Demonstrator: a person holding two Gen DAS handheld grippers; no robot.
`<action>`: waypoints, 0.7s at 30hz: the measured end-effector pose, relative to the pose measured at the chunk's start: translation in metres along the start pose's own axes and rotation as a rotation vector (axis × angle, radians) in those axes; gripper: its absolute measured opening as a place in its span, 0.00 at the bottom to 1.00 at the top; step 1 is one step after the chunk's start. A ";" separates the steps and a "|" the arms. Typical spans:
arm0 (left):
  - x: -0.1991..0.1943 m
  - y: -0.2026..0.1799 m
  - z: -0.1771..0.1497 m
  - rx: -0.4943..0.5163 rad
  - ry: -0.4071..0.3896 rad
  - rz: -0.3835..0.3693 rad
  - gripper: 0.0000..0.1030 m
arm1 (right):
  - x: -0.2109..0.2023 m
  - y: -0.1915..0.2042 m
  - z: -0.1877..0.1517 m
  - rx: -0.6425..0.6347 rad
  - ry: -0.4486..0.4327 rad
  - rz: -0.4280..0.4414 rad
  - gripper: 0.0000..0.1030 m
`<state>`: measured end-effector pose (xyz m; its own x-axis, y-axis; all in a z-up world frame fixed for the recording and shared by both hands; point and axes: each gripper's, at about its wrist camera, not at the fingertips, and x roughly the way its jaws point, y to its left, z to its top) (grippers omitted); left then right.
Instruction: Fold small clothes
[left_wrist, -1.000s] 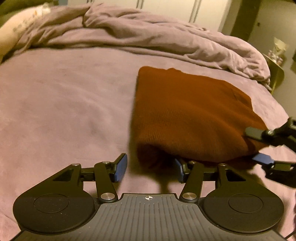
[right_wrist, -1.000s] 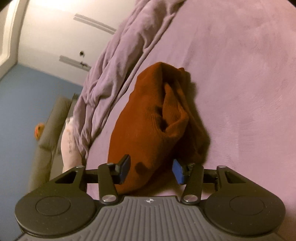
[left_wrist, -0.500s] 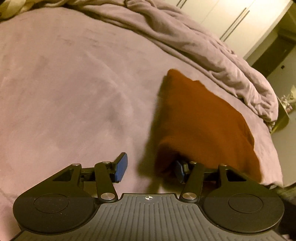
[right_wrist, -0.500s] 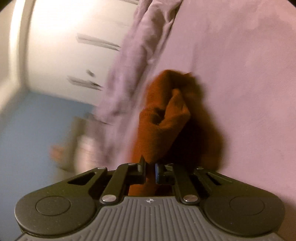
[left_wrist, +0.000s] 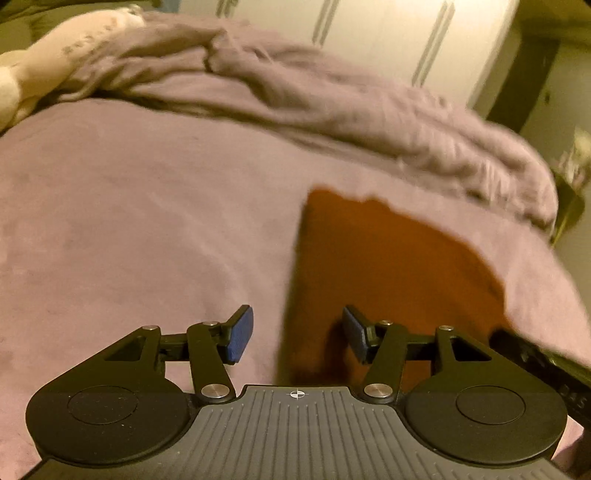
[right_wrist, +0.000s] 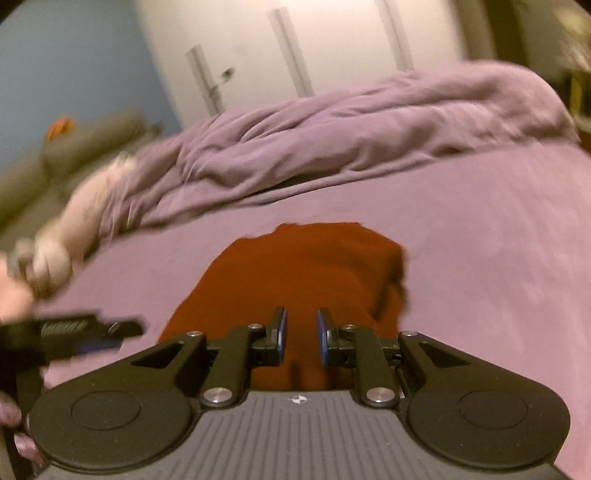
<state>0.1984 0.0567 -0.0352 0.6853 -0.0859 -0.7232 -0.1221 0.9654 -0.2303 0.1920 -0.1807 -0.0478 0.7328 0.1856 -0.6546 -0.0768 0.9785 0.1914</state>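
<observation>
A soft, light knit garment lay folded on the bed; both claws, left and right, hovered spread and empty, its near edge likeliest to pinch cleanly.

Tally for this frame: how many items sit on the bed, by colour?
Rust-brown folded garment: 1
Purple rumpled blanket: 1
Pale pink soft item, blurred: 1
Total: 3
</observation>
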 end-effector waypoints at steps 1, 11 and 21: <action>0.006 -0.004 -0.006 0.017 0.009 0.004 0.57 | 0.007 0.003 -0.002 -0.045 0.016 -0.020 0.17; 0.014 -0.009 -0.012 0.051 0.034 0.013 0.67 | 0.009 -0.023 -0.026 -0.111 0.092 -0.056 0.01; 0.018 -0.030 0.015 0.121 0.036 0.090 0.67 | 0.033 -0.002 0.016 -0.227 0.054 -0.194 0.08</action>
<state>0.2253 0.0299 -0.0309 0.6486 -0.0042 -0.7611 -0.0927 0.9921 -0.0845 0.2271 -0.1781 -0.0583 0.7117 -0.0082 -0.7024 -0.0924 0.9901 -0.1053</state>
